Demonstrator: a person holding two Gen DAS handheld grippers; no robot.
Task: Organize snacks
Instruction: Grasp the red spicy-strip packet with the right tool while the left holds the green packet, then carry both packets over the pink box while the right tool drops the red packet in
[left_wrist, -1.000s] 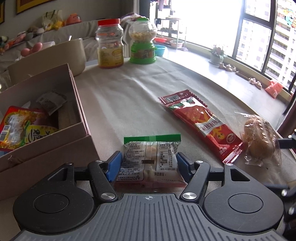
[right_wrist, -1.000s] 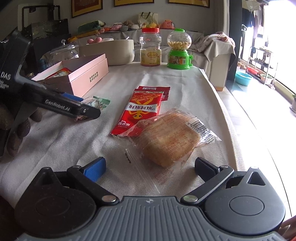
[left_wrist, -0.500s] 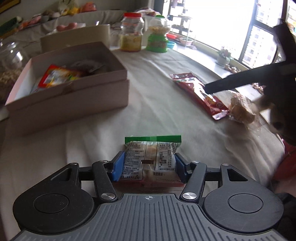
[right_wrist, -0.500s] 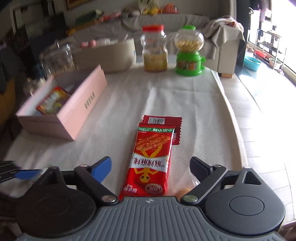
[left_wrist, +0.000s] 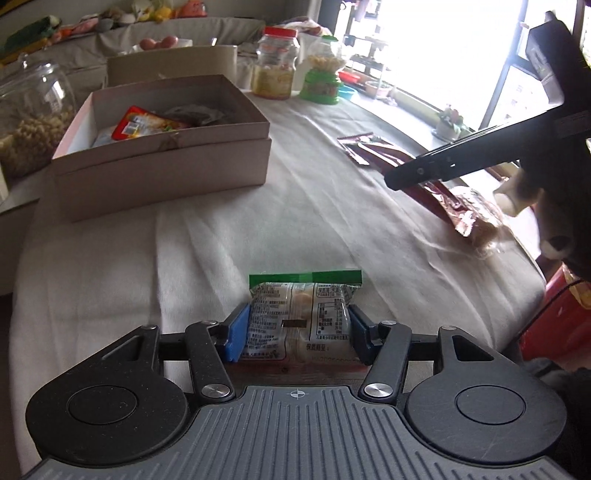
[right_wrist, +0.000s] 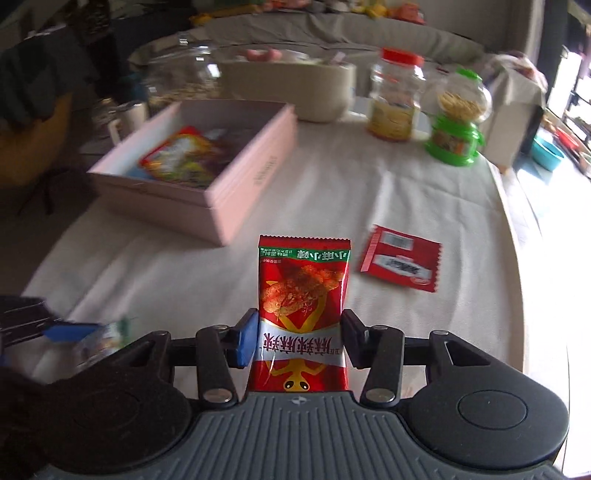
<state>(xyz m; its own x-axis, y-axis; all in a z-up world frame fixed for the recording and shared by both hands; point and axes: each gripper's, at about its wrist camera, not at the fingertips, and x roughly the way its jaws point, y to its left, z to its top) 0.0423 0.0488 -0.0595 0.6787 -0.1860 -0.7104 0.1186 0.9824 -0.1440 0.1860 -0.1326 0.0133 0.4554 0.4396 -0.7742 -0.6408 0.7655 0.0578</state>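
Note:
My left gripper (left_wrist: 297, 325) has its jaws closing, and its blue pads press both sides of a clear snack packet with a green top (left_wrist: 299, 314), held just above the white cloth. My right gripper (right_wrist: 299, 339) is also closing and grips a red spicy-snack packet (right_wrist: 304, 291), which stands upright off the table. In the left wrist view one of the right gripper's fingers (left_wrist: 443, 162) hangs over that red packet and a clear bread packet (left_wrist: 480, 221). A second red packet (right_wrist: 400, 260) lies flat on the cloth. The open pink box (right_wrist: 243, 199) holds several snacks.
Beyond the box stand a red-lidded jar (left_wrist: 275, 70), a green candy dispenser (left_wrist: 321, 77), a beige tub (left_wrist: 173, 64) and a glass jar (left_wrist: 29, 122). The table's rounded edge (right_wrist: 517, 240) drops off on the right, toward the window.
The right gripper's jaws narrowed from wide apart onto the red packet and lifted it off the cloth. The left gripper drew back from the box, still carrying its packet.

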